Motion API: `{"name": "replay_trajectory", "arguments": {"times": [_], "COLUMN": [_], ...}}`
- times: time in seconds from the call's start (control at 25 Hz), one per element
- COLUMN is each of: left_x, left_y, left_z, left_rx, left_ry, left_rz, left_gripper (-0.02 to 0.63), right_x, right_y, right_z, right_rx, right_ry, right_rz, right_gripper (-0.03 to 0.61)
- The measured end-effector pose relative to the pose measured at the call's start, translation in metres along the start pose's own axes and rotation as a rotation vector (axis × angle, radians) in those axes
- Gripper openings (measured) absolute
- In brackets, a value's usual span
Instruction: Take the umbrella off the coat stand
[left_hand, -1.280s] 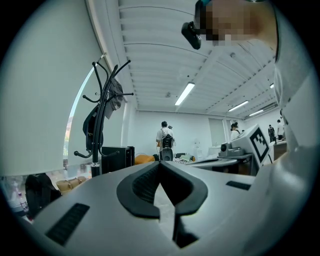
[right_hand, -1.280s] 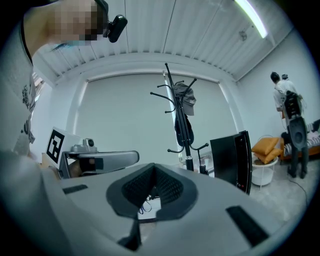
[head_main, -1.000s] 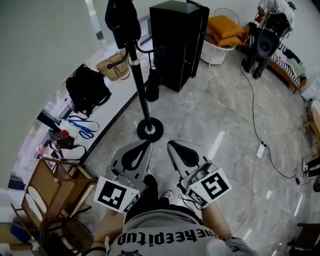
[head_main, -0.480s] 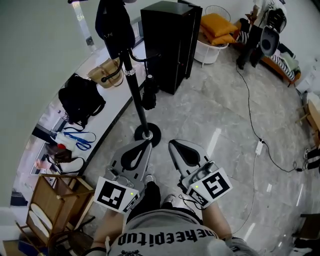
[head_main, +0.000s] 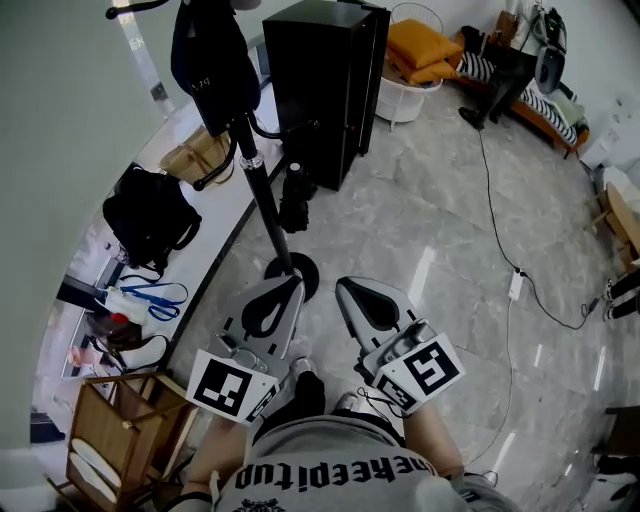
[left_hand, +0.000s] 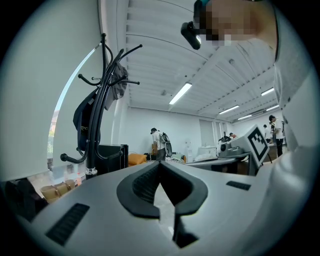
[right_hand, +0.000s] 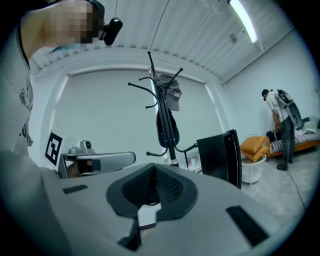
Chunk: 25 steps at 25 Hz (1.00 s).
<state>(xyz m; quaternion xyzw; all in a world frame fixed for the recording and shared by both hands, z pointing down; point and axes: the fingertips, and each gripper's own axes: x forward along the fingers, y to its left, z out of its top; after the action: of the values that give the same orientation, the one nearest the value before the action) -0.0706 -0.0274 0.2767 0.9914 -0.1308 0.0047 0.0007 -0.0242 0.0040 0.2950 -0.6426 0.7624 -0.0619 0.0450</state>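
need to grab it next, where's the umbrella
In the head view, the black folded umbrella hangs just right of the coat stand pole, beside the black cabinet.

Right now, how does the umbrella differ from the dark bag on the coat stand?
The umbrella hangs off a lower hook; the dark bag hangs higher, near the top. The umbrella is a slim folded bundle; the dark bag is wider and bulkier. Both are black and hang on the coat stand.
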Motion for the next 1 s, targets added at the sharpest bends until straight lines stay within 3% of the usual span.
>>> {"name": "replay_trajectory", "arguments": {"times": [0.6, 1.0], "left_x": [0.018, 0.021], "left_y": [0.059, 0.066], "left_z": [-0.003, -0.003], "left_rx": [0.004, -0.002], "left_ry": [-0.011, -0.017], "left_rz": [-0.044, -0.067], "left_gripper": [0.015, 0.015], "right_x": [0.058, 0.062], "right_y": [-0.013, -0.019], "right_z": [0.003, 0.011], "right_rx": [0.003, -0.007], "right_ry": [-0.024, -0.043], "right_rz": [-0.050, -0.088], "right_gripper": [0.012, 0.012]}}
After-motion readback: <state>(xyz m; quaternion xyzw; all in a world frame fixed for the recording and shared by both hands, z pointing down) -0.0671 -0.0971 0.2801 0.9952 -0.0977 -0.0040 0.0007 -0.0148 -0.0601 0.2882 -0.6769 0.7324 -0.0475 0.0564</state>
